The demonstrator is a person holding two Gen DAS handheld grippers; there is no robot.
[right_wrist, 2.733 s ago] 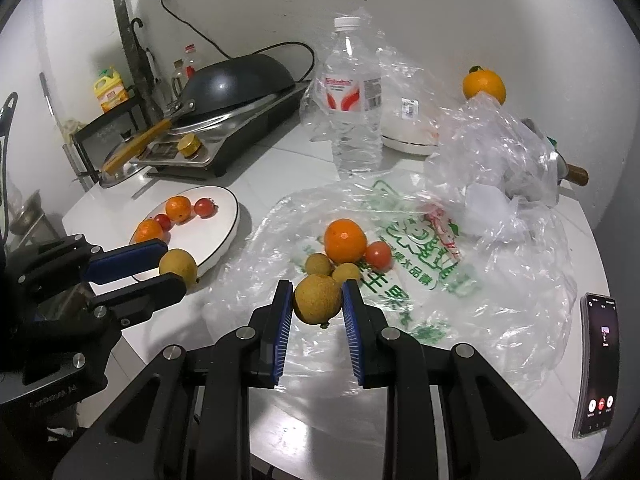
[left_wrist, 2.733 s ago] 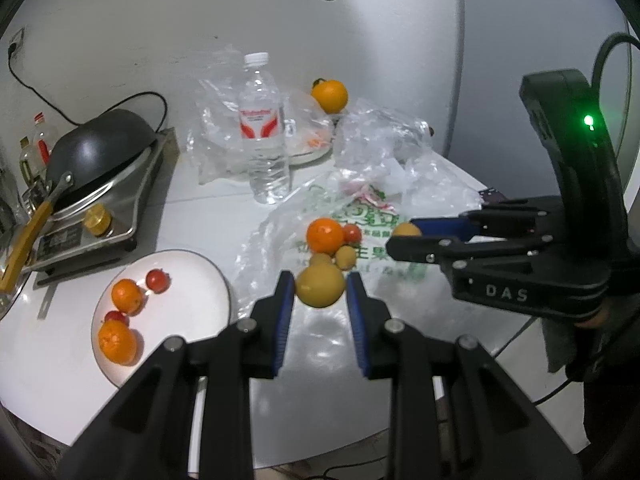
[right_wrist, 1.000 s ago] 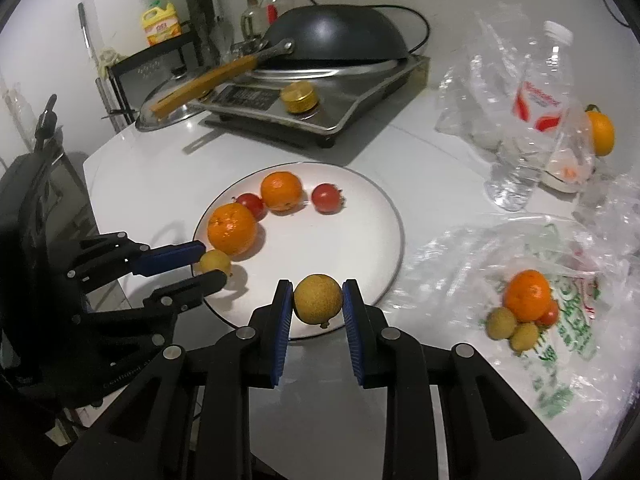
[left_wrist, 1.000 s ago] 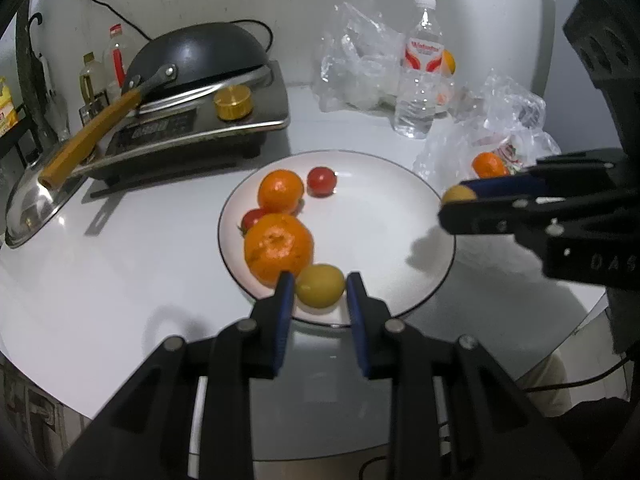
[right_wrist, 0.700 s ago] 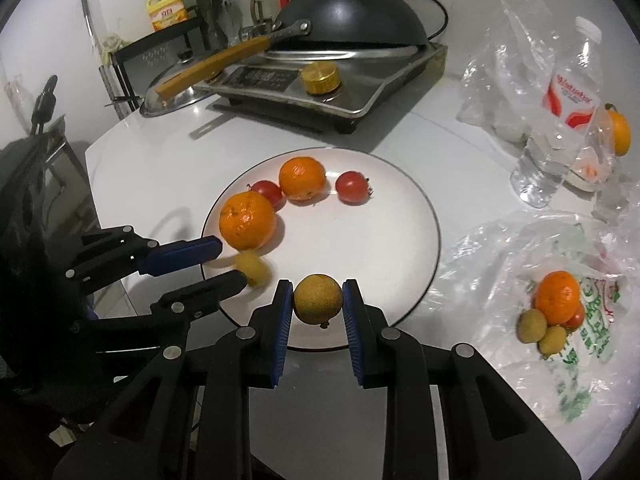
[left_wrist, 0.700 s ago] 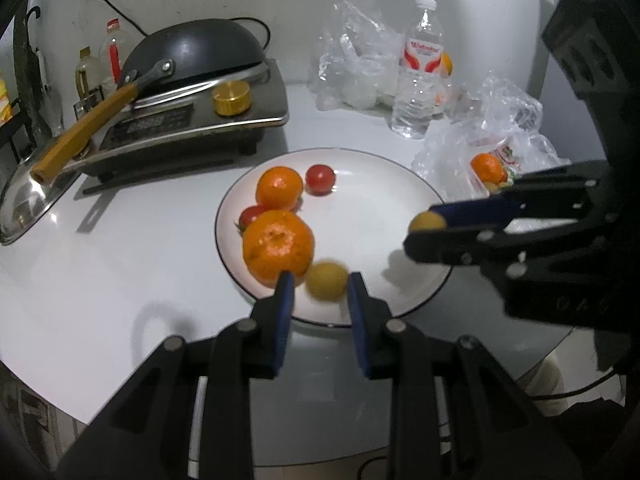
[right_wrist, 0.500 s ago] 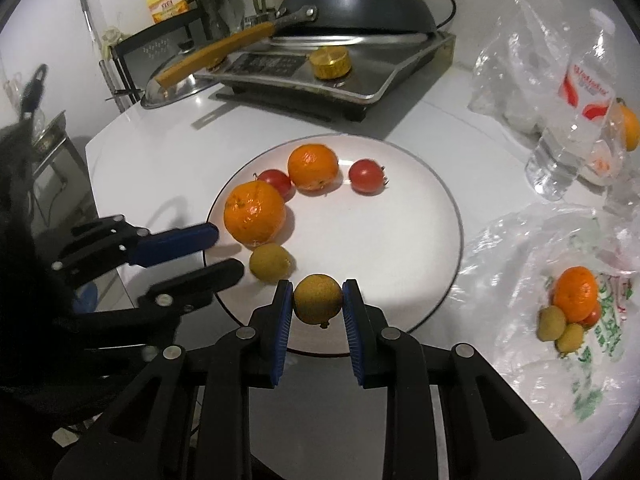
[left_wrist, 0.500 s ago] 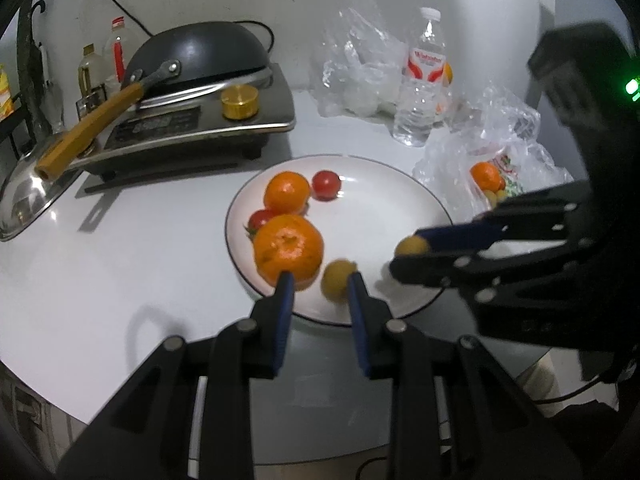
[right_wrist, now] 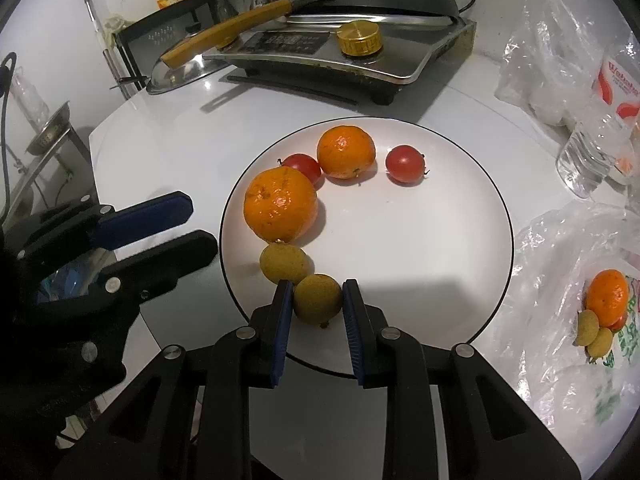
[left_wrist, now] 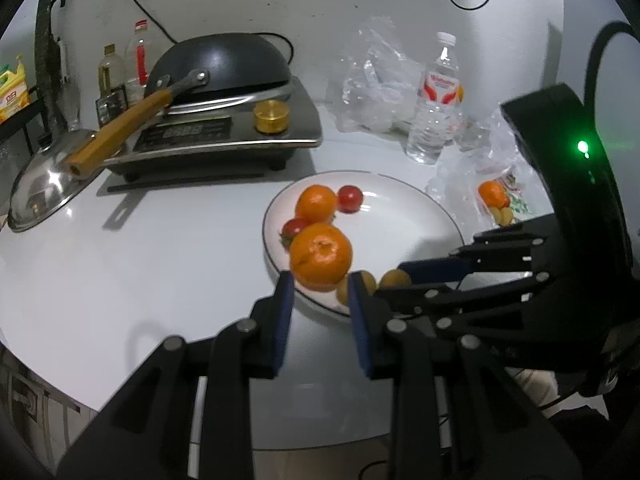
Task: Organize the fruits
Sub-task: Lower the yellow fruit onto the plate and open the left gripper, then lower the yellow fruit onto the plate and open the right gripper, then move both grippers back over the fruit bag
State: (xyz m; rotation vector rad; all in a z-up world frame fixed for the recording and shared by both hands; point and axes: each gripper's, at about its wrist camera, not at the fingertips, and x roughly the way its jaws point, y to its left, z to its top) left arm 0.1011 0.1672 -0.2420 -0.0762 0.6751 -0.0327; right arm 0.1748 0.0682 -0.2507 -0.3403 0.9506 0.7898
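Counted on plate [right_wrist: 472,184] – two oranges [right_wrist: 281,205], two tomatoes [right_wrist: 405,163], two longans [right_wrist: 285,261]; lower right in bag [right_wrist: 560,320] – one orange, two longans.

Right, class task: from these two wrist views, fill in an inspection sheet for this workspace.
Surface: white table, bare near the plate.
Job's things: white plate holds two oranges, two red fruits and one small yellow-brown fruit; more fruit on the plastic bag.
Clutter: wok on cooker, water bottle.
Grippers: right gripper shut on a second yellow-brown fruit; left gripper nearly shut, empty.
Cables: black cable on wall.
Surroundings: bottles by wall.
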